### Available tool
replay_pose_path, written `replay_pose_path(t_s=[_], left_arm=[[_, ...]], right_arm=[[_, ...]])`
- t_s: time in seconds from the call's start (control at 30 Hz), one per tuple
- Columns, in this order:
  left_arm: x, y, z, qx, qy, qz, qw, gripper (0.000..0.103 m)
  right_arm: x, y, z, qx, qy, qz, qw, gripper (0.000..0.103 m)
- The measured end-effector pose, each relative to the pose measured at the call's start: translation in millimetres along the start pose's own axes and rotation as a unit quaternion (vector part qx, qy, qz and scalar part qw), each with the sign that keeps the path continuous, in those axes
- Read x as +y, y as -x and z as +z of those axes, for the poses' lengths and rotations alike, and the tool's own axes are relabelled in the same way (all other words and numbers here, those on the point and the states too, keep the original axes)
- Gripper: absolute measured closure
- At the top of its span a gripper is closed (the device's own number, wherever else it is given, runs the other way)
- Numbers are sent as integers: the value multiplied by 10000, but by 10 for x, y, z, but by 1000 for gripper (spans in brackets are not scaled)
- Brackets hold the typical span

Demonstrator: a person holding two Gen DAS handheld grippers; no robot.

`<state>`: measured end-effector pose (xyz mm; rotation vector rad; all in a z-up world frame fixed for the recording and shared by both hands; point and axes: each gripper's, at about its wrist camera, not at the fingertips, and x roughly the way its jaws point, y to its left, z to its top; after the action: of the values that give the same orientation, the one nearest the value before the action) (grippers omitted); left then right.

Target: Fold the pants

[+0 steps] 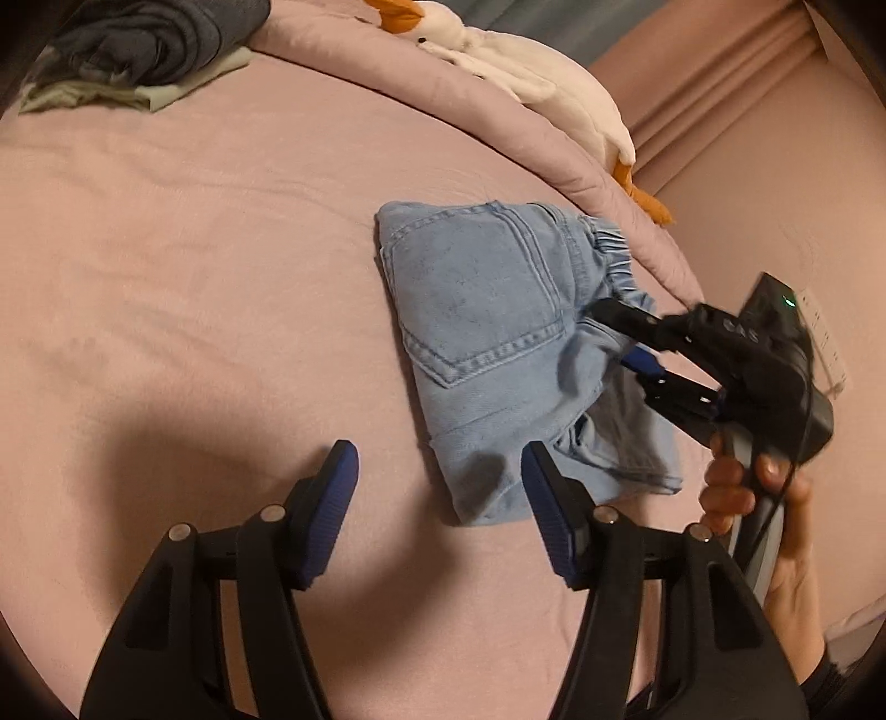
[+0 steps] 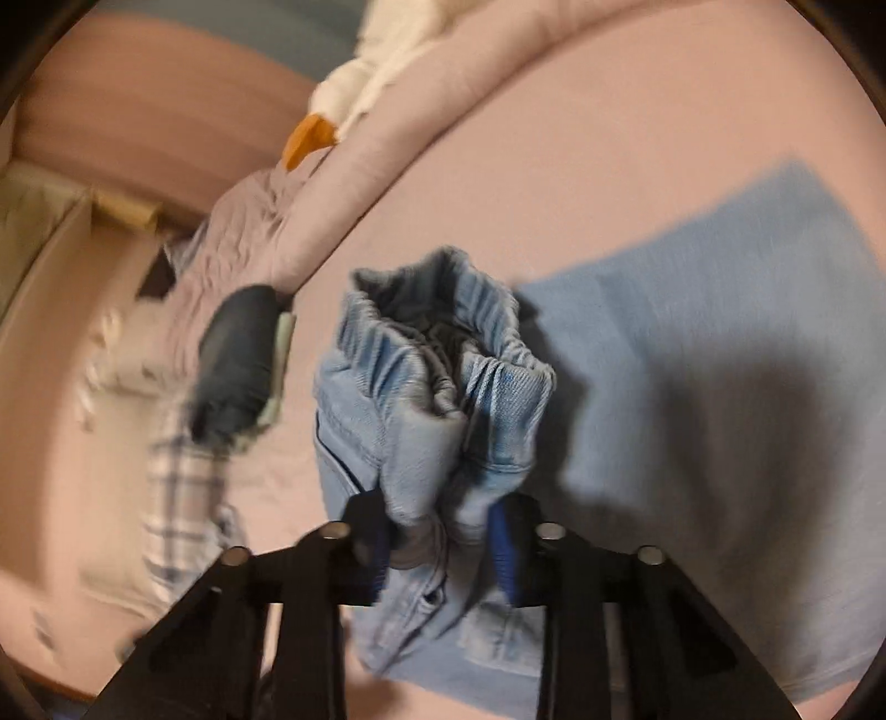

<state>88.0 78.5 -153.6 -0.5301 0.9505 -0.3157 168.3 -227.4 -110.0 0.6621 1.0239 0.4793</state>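
Light blue denim pants (image 1: 498, 332) lie folded into a small bundle on the pink bed sheet (image 1: 194, 277), back pocket up. My left gripper (image 1: 437, 487) is open and empty, just in front of the bundle's near edge. My right gripper (image 1: 614, 338) comes in from the right and is shut on the pants' waistband end. In the right wrist view the elastic waistband (image 2: 443, 343) bunches up between the fingers of my right gripper (image 2: 443, 548).
A white plush goose (image 1: 526, 72) lies on the rolled pink duvet (image 1: 487, 111) at the back. Dark folded clothes (image 1: 149, 44) sit at the far left corner, also in the right wrist view (image 2: 238, 360). A plaid garment (image 2: 183, 498) lies at left.
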Motion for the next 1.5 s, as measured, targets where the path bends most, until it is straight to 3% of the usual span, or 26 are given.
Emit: replay_pose_path(t_s=[0.23, 0.43, 0.57, 0.67, 0.87, 0.97, 1.07, 1.13, 1.23, 1.4, 1.5], left_arm=[[-154, -10, -22, 57, -129, -58, 9999, 42], [-337, -91, 85, 92, -320, -184, 9993, 42], [-607, -184, 171, 68, -626, -217, 9978, 42], [-774, -276, 179, 120, -819, -243, 9963, 42], [-1015, -491, 198, 193, -1112, -52, 9936, 42], [-1075, -540, 228, 218, -1205, -8, 9925, 42], [-1109, -586, 328, 191, -1265, 13, 9918, 42], [-1119, -600, 375, 155, -1244, 3, 9921, 42], [-1191, -603, 410, 51, -1314, 6, 9913, 42], [-1358, -718, 413, 88, -1548, -40, 9879, 44], [-1420, -821, 332, 267, -1692, -178, 9851, 44]], right_arm=[[213, 664, -25, -991, 769, 243, 9918, 82], [-118, 1191, 0, -1453, 683, 84, 9870, 82], [-407, 1269, -92, -1590, 362, -129, 9865, 82], [-602, 1220, -220, -1625, 229, -411, 9856, 82], [-1107, 869, -281, -1031, -544, -774, 9902, 82], [-1260, 856, -307, -930, -837, -303, 9917, 80], [-1259, 995, -309, -792, -845, -207, 9931, 67], [-1196, 1161, -321, -836, -648, -389, 9936, 57], [-996, 1372, -318, -1103, 50, -983, 9890, 57], [-536, 1373, -162, -1410, 1199, -1140, 9761, 57], [-269, 1130, -14, -1377, 1754, -1275, 9664, 72]])
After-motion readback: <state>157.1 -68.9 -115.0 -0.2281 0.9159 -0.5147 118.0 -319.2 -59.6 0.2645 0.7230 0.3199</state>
